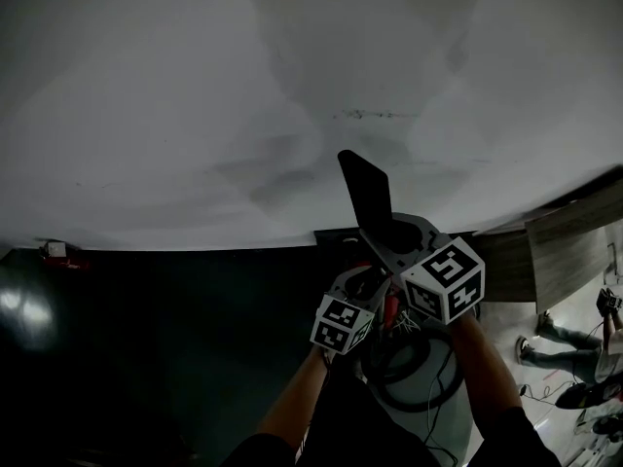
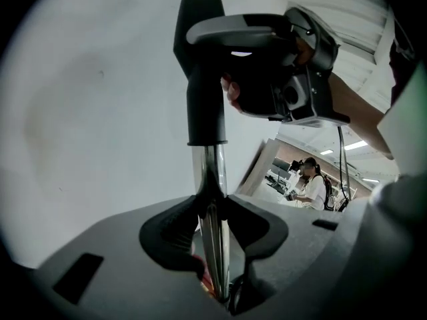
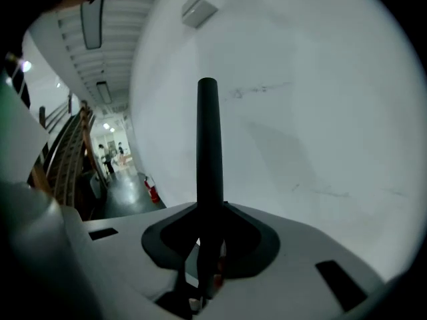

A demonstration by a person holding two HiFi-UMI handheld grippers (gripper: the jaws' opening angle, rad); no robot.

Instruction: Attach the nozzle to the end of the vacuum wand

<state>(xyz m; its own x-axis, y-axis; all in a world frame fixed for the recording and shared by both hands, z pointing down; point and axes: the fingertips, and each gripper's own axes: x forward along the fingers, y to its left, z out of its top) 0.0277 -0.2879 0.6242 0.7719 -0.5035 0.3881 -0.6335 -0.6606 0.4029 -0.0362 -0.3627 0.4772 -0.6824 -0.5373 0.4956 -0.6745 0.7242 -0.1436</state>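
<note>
A chrome vacuum wand (image 2: 215,179) runs up between the jaws of my left gripper (image 2: 212,205), which is shut on it. The wand's top end sits inside the round collar of the black nozzle (image 2: 203,79). My right gripper (image 2: 293,65) is shut on that nozzle from the upper right. In the right gripper view the nozzle (image 3: 208,139) rises as a narrow black blade between the jaws of the right gripper (image 3: 208,225). In the head view the nozzle (image 1: 366,191) points up and away above the right gripper (image 1: 394,241). The left gripper (image 1: 362,282) is just below it.
A white wall (image 1: 195,86) fills the space ahead, over a dark floor (image 1: 146,339). A coiled black hose (image 1: 414,363) lies below my hands. A wooden panel (image 1: 569,251) and a seated person (image 1: 584,348) are at the far right. A small red object (image 1: 54,251) sits at the wall's foot, left.
</note>
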